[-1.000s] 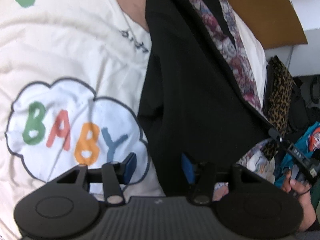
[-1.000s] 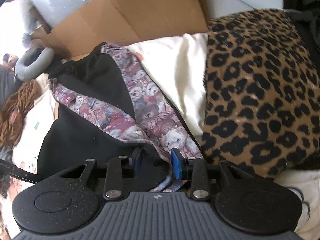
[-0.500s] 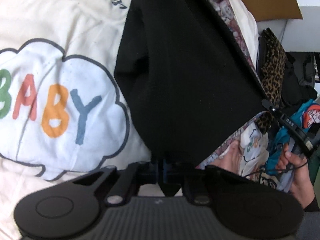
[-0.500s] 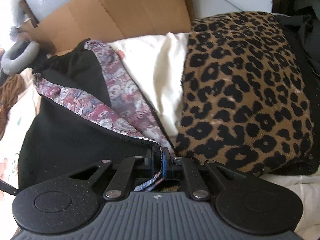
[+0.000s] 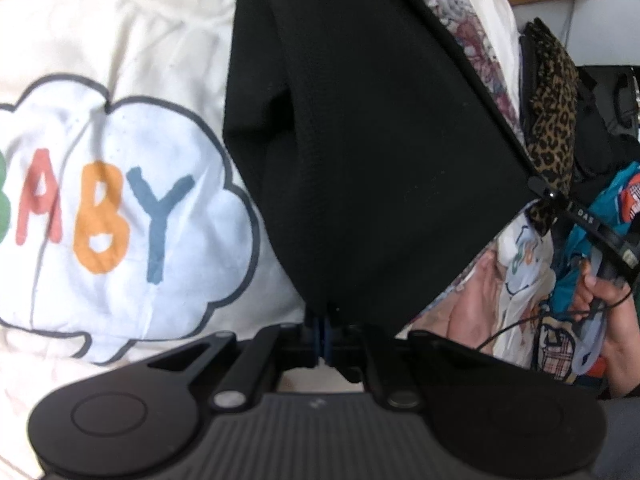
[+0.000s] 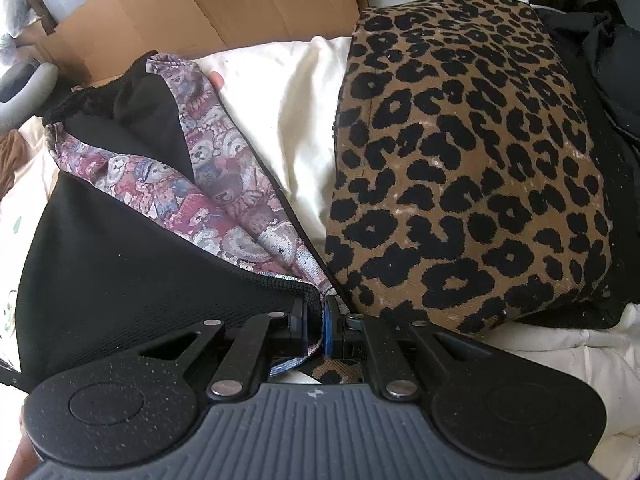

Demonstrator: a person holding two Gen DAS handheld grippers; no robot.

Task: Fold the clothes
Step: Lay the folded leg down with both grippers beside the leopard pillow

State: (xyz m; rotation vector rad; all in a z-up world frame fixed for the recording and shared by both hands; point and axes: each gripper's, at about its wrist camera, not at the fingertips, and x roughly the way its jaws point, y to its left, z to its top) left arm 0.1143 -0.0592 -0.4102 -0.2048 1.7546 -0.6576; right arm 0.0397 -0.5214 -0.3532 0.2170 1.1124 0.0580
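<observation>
A black garment (image 5: 376,152) with a teddy-bear print lining (image 6: 224,200) lies spread over a cream cloth. My left gripper (image 5: 322,330) is shut on the garment's near black corner, its blue pads pressed together on the fabric. In the right wrist view the same black garment (image 6: 120,264) runs to the left, and my right gripper (image 6: 316,320) is shut on its hem corner where the black edge meets the bear lining. The right gripper (image 5: 560,204) also shows at the garment's far corner in the left wrist view, held by a hand (image 5: 608,292).
A cream cloth with a "BABY" cloud print (image 5: 112,216) lies left of the garment. A leopard-print cushion (image 6: 472,168) sits right of my right gripper. Brown cardboard (image 6: 208,8) stands behind. Colourful clothes (image 5: 592,240) pile at the right.
Both grippers went from open to shut on the black garment's corners. The left gripper moved forward and down onto the garment's corner; the right one barely shifted.
</observation>
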